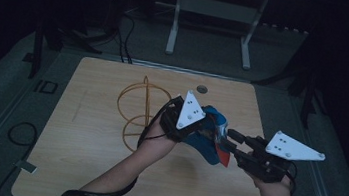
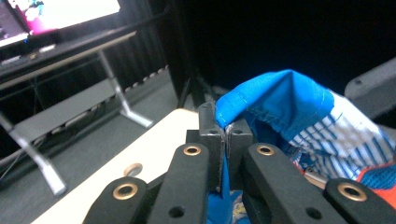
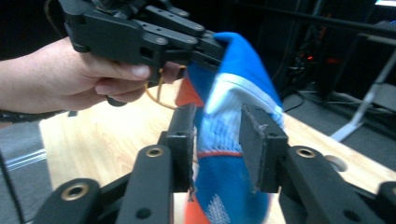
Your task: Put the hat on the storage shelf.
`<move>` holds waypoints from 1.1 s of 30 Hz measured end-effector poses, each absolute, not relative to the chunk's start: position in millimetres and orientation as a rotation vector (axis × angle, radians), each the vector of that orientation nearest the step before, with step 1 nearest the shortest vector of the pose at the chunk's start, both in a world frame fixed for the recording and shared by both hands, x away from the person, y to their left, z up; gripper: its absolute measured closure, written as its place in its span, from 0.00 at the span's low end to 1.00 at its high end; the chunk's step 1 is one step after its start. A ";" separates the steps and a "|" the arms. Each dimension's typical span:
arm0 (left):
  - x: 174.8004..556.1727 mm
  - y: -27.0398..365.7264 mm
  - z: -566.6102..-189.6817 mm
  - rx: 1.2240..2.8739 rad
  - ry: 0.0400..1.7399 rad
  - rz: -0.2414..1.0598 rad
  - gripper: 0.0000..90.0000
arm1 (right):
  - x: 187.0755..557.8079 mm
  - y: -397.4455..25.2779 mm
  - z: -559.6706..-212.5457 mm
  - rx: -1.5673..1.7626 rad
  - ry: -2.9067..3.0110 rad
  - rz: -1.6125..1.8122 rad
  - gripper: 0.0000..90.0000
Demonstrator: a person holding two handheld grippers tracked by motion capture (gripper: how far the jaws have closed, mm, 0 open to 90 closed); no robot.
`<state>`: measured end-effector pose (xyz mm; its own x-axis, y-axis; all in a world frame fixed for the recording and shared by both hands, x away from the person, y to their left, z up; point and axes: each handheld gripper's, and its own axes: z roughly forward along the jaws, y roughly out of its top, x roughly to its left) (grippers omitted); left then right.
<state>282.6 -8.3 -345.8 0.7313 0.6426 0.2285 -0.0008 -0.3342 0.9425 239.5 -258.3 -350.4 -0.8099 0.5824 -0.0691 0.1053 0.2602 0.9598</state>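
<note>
Sock [image 1: 209, 135] hangs from the left gripper [image 2: 225, 133], pinched at its cuff, its length between the right gripper [image 3: 217, 140]'s spread jaws.

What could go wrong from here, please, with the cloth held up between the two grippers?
The left gripper pinches only the blue hem of the cloth, so a pull could slip it free. The right gripper has its fingers either side of the cloth, apparently not yet shut; closing may catch just a fold. The hanging cloth might snag the wire basket.
</note>
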 end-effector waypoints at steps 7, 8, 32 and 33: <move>284.6 6.5 -343.8 1.767 0.409 0.658 0.99 | 241.3 -273.9 -350.0 0.675 2.088 1.560 0.63; 284.9 8.7 -343.9 1.758 0.392 0.646 0.99 | 243.3 -275.3 -352.2 0.688 2.093 1.549 0.63; 287.9 34.0 -347.7 1.644 -0.014 0.297 0.99 | 226.8 -254.0 -378.7 0.572 2.228 1.613 0.60; 287.3 32.8 -348.3 1.651 -0.027 0.286 0.99 | 226.8 -251.7 -379.5 0.566 2.233 1.607 0.60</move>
<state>287.3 32.8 -348.3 0.9674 0.1523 0.2023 -0.1877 -0.1045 0.9766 226.8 -251.7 -379.5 -0.8662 0.4983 -0.0356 0.1244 0.2842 0.9507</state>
